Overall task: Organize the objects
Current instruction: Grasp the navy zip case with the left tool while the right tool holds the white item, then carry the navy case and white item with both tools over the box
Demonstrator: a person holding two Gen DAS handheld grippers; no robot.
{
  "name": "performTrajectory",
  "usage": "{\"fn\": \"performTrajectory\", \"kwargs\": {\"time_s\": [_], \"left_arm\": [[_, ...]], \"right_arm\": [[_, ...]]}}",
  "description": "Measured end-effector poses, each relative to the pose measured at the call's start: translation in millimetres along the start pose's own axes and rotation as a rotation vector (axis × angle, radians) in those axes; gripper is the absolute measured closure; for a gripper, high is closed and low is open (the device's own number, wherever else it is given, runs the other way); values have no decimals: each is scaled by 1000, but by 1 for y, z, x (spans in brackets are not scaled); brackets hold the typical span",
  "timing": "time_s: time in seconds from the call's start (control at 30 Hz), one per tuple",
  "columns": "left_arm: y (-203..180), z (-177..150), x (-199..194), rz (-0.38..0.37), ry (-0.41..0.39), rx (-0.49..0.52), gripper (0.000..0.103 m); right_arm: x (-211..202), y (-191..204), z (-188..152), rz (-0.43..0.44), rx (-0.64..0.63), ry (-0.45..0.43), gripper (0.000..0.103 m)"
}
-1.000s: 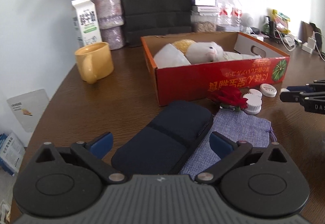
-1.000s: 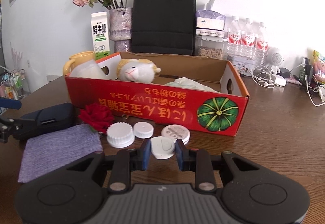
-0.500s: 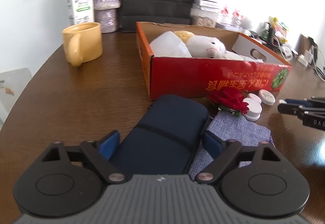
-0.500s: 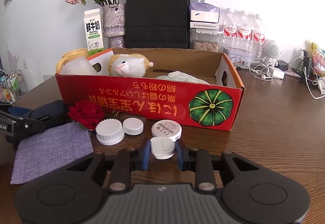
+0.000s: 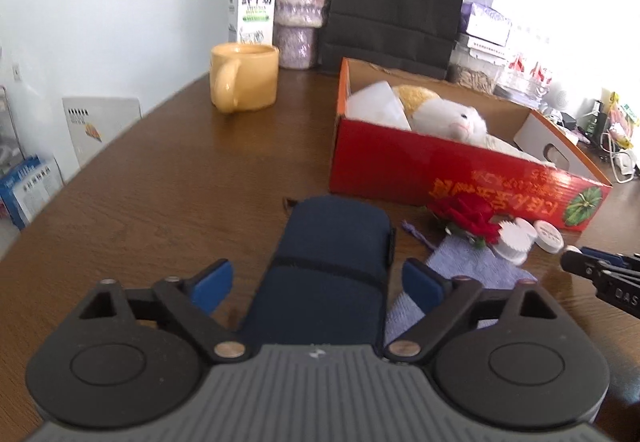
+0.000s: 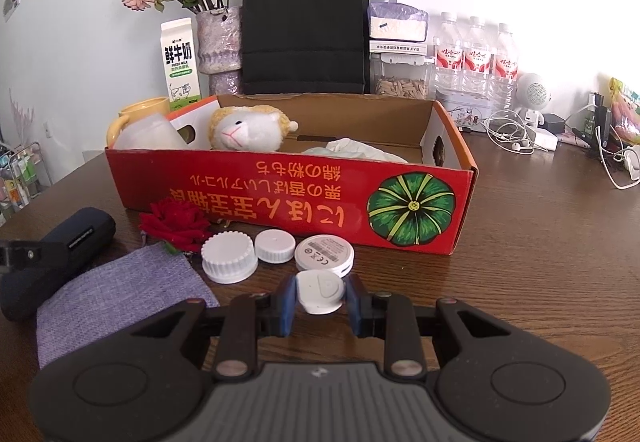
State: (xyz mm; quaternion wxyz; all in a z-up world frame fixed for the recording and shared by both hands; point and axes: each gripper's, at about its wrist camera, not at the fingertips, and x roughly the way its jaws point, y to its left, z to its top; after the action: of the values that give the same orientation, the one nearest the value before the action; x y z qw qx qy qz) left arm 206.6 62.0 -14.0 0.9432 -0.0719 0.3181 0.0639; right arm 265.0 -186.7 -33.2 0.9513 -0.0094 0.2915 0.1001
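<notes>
I am straddling the dark blue case [image 5: 332, 266] with my left hand-held gripper [image 5: 316, 284], jaws just reopened wide, pads apparently clear of its sides. It is lying on the bench [image 5: 168, 177], long axis running toward twelve o'clock. My right hand-held gripper [image 6: 320, 300] is pinching a small white disc [image 6: 322, 292]. The red box [image 5: 440, 169] is standing at one o'clock, the purple pouch [image 5: 472, 270] and red rose [image 5: 466, 215] crowding the case's right.

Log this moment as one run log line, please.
left gripper: open, jaws just reopening astride navy case | right gripper: shut on white disc | box: holds plush sheep
</notes>
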Motion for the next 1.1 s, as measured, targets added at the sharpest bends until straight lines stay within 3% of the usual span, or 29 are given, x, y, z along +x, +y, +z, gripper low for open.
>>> {"fn": "performTrajectory", "kwargs": {"time_s": [0.3, 0.37, 0.47, 0.7, 1.1], "left_arm": [[5, 1, 19, -12, 55, -16, 6], [3, -2, 19, -14, 47, -5, 11], [-1, -3, 17, -35, 42, 12, 26], [-6, -4, 11, -17, 18, 16, 37], [-15, -7, -13, 12, -68, 75, 40]], "right_arm": [[1, -3, 0, 16, 20, 1, 77], [1, -4, 0, 19, 23, 0, 77], [1, -4, 0, 25, 25, 3, 77], [2, -5, 0, 36, 30, 8, 77], [-4, -2, -1, 56, 13, -18, 77]]}}
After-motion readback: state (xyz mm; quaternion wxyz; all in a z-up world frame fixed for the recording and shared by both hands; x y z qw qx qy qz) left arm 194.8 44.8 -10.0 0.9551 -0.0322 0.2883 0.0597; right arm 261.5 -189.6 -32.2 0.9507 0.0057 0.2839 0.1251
